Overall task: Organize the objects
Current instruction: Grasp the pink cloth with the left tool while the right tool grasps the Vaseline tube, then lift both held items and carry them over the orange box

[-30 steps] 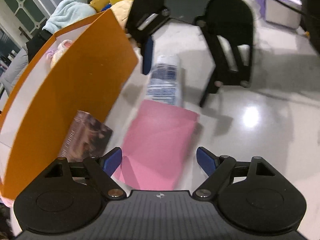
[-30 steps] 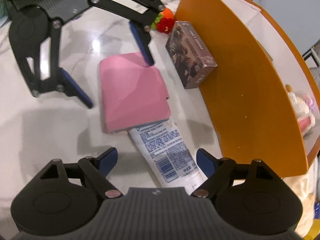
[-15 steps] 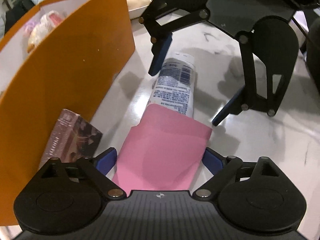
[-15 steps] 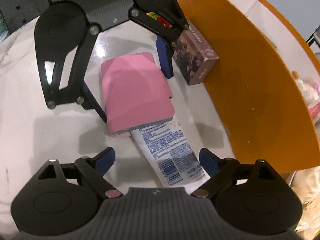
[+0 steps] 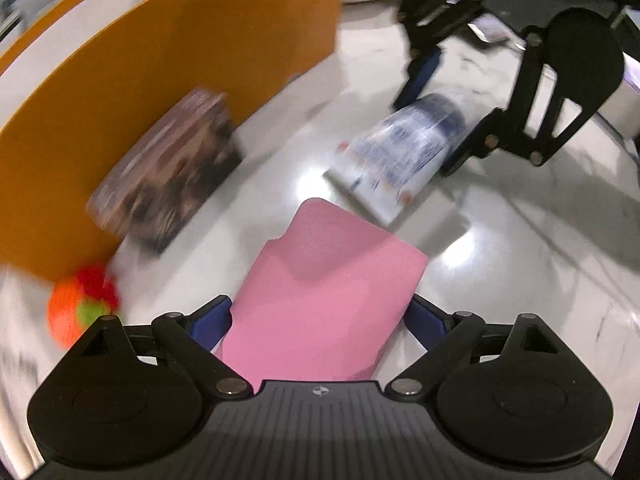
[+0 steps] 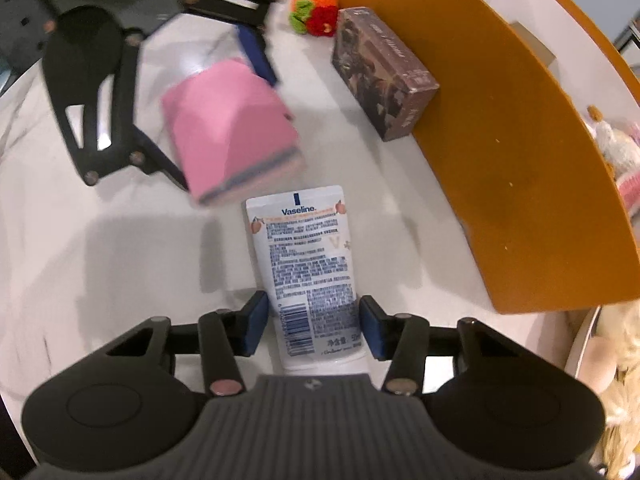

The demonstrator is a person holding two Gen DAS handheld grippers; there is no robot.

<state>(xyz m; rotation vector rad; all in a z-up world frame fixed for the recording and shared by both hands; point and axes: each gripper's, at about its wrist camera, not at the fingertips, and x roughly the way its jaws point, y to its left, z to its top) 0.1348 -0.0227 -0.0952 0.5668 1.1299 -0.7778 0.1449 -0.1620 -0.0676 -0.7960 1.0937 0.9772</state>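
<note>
Objects on the white marble table [image 6: 80, 248], entered by us from largest to smallest.

Orange bin [image 6: 520, 152]: we see its curved wall along one side of the table, with soft toys behind the rim, only partly visible.

Left gripper [image 5: 320, 322]: we find its blue pads against both sides of the pink pouch, jaws closed onto it at a middling width. In the right wrist view the pouch looks tilted with its near end raised; whether it is off the table we cannot tell.

Right gripper [image 6: 314, 330]: jaws narrowed around the cap end of the tube. The pads sit close on either side with a slight gap visible at the right pad, so we cannot tell whether they are gripping.

Pink pouch [image 5: 324, 292]: between the left jaws, its far flap pointing toward the tube. The two are apart, with bare table between them.

Brown box [image 6: 380, 92]: lying on the table just beside the bin wall; whether it touches the wall we cannot tell.

Vaseline tube [image 6: 308, 264]: white with blue print, flat on the table, crimped end pointing toward the pouch, cap end between the right jaws.

Crocheted toy [image 6: 314, 10]: orange, red and green, near the far end of the box and the bin's edge.
</note>
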